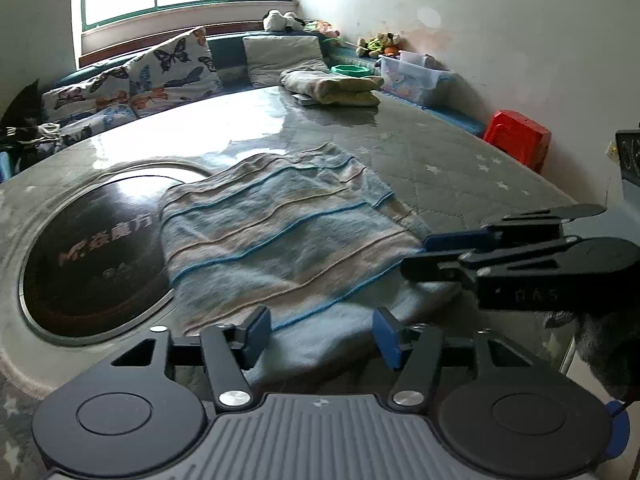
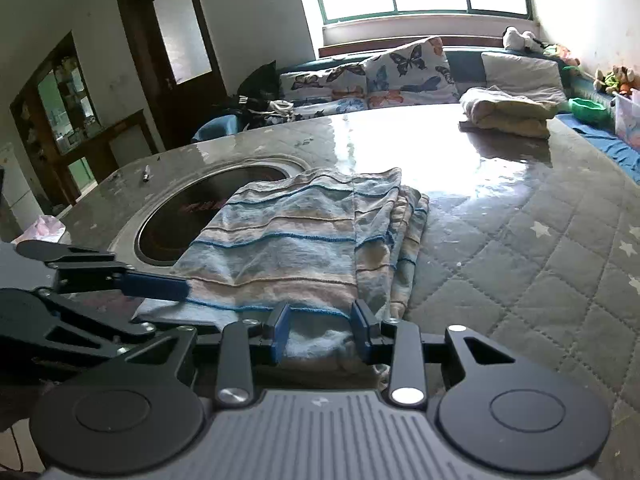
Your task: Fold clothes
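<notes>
Striped cloth [image 1: 280,236] on table [image 1: 460,168], partly over round inset [image 1: 92,256]; second bundle [image 1: 336,86] behind, perhaps folded.

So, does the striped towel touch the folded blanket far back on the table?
Apart. The right wrist view shows bare shiny table between the striped towel and the folded blanket.

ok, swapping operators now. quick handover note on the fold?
Left tool: open, near hem of the blue and beige striped knit garment between its pads, not pinched.
Right tool: open, same near hem between its pads, not gripped.
Garment lies folded in layers on the grey quilted star-print table cover, partly over the round dark glass inset.
A folded cream and green piece sits at the far edge.
Done: at least one fold. Left: any further fold, then probably stack.
</notes>
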`<state>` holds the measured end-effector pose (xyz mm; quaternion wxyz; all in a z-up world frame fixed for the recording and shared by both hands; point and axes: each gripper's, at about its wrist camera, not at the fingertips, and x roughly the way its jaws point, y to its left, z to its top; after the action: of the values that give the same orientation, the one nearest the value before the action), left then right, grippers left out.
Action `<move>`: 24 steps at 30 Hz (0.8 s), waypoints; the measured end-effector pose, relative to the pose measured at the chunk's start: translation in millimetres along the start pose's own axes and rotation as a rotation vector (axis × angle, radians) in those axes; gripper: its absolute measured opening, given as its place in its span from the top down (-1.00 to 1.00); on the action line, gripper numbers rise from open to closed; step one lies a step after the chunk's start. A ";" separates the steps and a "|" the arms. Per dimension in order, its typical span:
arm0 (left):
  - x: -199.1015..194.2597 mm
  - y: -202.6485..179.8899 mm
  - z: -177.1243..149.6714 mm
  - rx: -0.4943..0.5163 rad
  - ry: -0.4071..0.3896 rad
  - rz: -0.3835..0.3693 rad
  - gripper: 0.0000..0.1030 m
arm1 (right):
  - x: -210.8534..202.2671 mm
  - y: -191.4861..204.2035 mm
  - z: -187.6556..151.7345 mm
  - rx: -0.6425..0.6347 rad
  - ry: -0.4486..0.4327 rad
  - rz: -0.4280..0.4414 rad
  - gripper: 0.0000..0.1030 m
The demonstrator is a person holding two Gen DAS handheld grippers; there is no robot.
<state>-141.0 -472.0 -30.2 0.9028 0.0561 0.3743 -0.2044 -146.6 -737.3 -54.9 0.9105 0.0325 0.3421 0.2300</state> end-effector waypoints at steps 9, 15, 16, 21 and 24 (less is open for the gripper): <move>-22.5 11.3 -13.3 -0.016 -0.050 0.043 -0.77 | -8.3 19.5 -6.3 -0.015 -0.047 -0.074 -0.53; -36.3 19.6 -19.7 -0.023 -0.090 0.052 -0.99 | -14.0 29.5 -9.0 -0.014 -0.068 -0.108 -0.74; -38.0 20.6 -20.2 -0.024 -0.095 0.052 -1.00 | -14.9 30.6 -8.7 -0.014 -0.071 -0.110 -0.75; -44.6 26.0 -22.0 -0.028 -0.118 0.047 -1.00 | -23.3 35.0 -6.7 -0.012 -0.115 -0.145 -1.00; -44.7 30.3 -21.8 -0.035 -0.123 0.047 -1.00 | -31.3 36.6 -5.9 -0.001 -0.144 -0.160 -1.00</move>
<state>-171.2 -424.3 -16.1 0.9294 0.0365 0.3203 -0.1795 -185.6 -719.1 -32.5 0.9482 0.0208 0.2773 0.1538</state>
